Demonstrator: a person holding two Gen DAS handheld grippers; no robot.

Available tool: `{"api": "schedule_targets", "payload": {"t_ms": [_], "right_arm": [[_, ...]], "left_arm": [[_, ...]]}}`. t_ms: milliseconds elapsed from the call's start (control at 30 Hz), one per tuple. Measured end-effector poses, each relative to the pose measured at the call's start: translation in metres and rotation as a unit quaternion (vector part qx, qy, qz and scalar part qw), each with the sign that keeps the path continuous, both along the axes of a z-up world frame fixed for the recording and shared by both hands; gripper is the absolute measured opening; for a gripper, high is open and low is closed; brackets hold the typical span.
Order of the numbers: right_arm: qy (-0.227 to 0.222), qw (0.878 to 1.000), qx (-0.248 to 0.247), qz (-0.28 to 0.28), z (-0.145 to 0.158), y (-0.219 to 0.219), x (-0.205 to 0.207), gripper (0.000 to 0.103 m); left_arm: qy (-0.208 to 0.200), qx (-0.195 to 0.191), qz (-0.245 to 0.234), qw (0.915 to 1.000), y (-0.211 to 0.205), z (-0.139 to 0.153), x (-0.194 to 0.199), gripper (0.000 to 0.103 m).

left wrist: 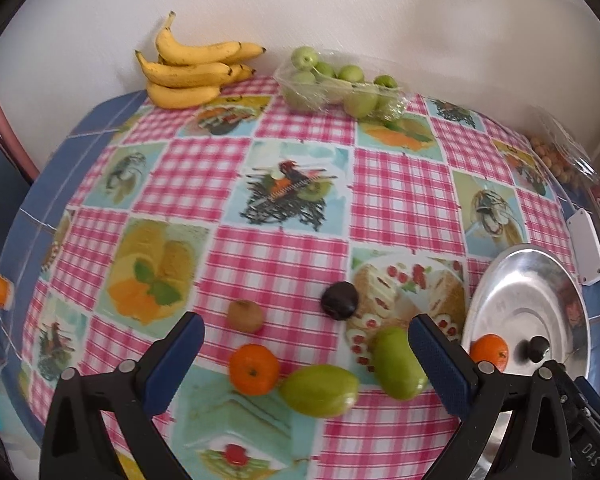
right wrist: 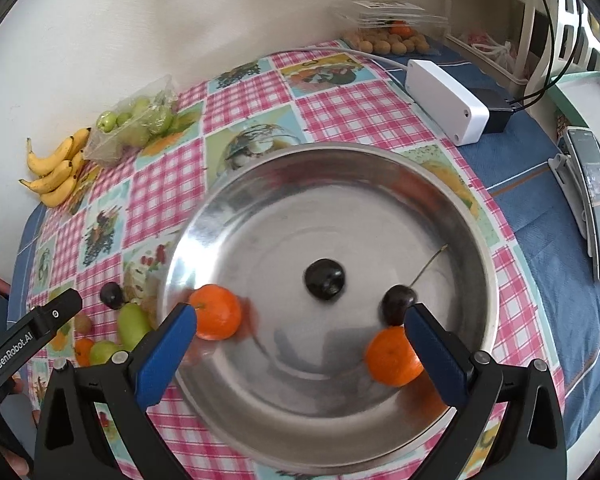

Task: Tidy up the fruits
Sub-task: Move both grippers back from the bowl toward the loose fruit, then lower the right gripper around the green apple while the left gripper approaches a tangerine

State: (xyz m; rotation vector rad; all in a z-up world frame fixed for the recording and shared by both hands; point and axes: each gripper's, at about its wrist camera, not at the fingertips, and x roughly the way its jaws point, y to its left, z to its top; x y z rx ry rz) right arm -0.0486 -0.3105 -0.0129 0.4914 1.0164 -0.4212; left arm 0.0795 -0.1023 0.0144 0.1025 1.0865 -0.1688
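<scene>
Both grippers stand with their blue-padded jaws spread wide and nothing between them. Right gripper [right wrist: 300, 328] hangs over a round metal plate [right wrist: 260, 200] on a table covered by a pink checked cloth [right wrist: 340, 112] with food pictures.

Inside the plate lie four fruits: an orange mandarin [right wrist: 217, 312] near the left rim, a second mandarin [right wrist: 392, 356] toward the right, partly behind the right finger, a dark cherry with a long thin stem [right wrist: 398, 300] just above and touching it, and a dark round fruit [right wrist: 324, 279] near the centre, apart from the others.

Left gripper [left wrist: 306, 344] hovers over loose fruit on the cloth, just left of the plate: a mandarin [left wrist: 254, 369], two smooth green oblong fruits [left wrist: 320, 390] [left wrist: 398, 362], a brown kiwi [left wrist: 245, 315] and a dark plum [left wrist: 339, 301].

At the far edge by the wall sit a bunch of yellow bananas [left wrist: 192, 72] and a clear plastic tray of small green apples [left wrist: 336, 88], loosely wrapped. A clear box of small tan round fruits [right wrist: 388, 42] rests at the far right corner, beside a white device [right wrist: 444, 100].
</scene>
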Motion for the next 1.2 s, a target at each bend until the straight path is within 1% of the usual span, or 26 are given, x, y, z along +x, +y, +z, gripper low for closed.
{"api": "schedule_targets", "payload": {"t_ms": [67,167,300,533,733,1000,1100,1200], "right_arm": [[0.005,1.000,0.004,0.000,0.001,0.006,0.001,0.103],[0.017,1.000,0.006,0.004,-0.001,0.014,0.005,0.103],[0.024,1.000,0.001,0.004,0.001,0.023,0.006,0.103],[0.023,1.000,0.006,0.015,0.007,0.046,0.014,0.103],[0.022,0.999,0.012,0.044,0.008,0.078,0.033,0.103],[0.025,0.995,0.012,0.091,0.006,0.124,0.054,0.103],[0.026,0.994,0.014,0.106,0.003,0.139,0.060,0.103],[0.026,0.993,0.026,0.115,0.001,0.149,0.064,0.103]], "left_arm": [[-0.001,0.001,0.001,1.0000,0.007,0.002,0.002,0.103],[0.008,-0.013,0.004,0.9999,0.023,0.004,0.006,0.103],[0.014,-0.021,0.013,0.9996,0.039,0.005,0.011,0.103],[0.015,-0.046,0.051,0.9976,0.079,0.009,0.024,0.103],[0.018,-0.052,0.083,0.9951,0.116,0.011,0.034,0.103],[0.019,-0.065,0.128,0.9894,0.163,0.011,0.045,0.103],[0.018,-0.066,0.138,0.9880,0.172,0.012,0.047,0.103],[0.020,-0.065,0.143,0.9874,0.177,0.011,0.047,0.103]]}}
